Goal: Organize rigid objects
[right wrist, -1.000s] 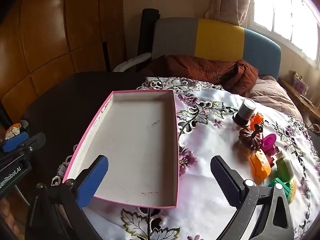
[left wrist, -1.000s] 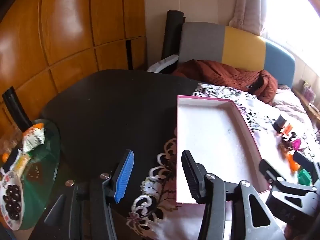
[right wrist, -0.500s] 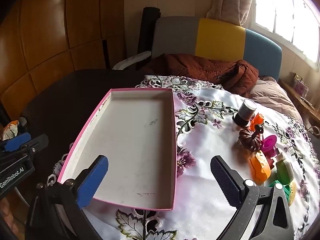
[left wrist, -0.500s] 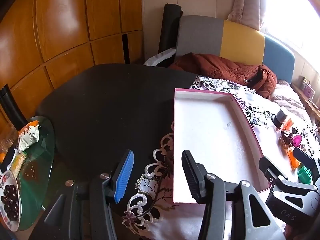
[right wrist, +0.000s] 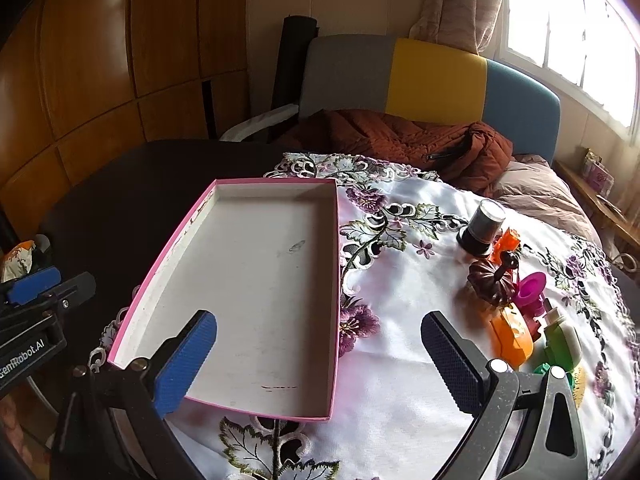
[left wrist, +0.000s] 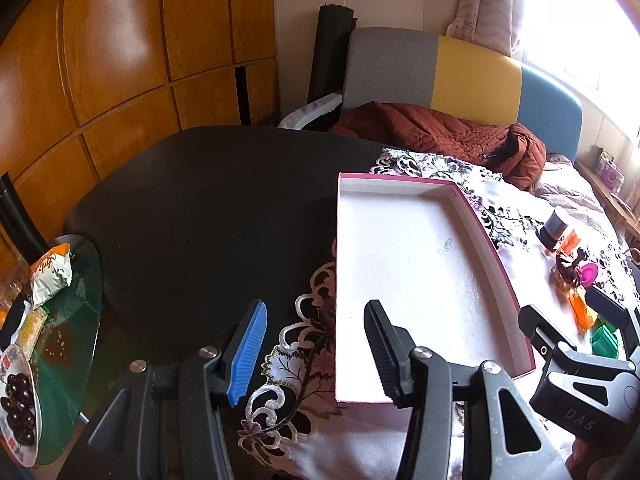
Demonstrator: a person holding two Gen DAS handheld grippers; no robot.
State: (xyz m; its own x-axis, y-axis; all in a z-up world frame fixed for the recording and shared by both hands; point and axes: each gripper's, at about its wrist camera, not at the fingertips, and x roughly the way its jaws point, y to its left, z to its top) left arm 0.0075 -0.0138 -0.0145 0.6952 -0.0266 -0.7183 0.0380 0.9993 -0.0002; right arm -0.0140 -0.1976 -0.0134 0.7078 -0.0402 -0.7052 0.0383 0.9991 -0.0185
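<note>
A shallow pink-rimmed white box (right wrist: 337,240) lies empty on the embroidered tablecloth; it also shows in the left wrist view (left wrist: 496,256). To its right sits a cluster of small items: a dark cylinder (right wrist: 482,228), a brown pumpkin (right wrist: 490,280), a magenta cup (right wrist: 530,286), an orange piece (right wrist: 512,338) and a green piece (right wrist: 562,346). My left gripper (left wrist: 316,348) is open and empty, above the box's near left corner. My right gripper (right wrist: 320,356) is open and empty, above the box's near right part.
The black table (left wrist: 208,208) extends left of the cloth. A glass side table (left wrist: 68,312) with snacks and a plate of dark fruit (left wrist: 18,400) stands at far left. A sofa with a rust jacket (right wrist: 400,140) lies behind. Wood panels line the left wall.
Both grippers have drawn back and risen slightly, so the box and the items sit a little farther off. Both stay open and nothing on the table has moved.
</note>
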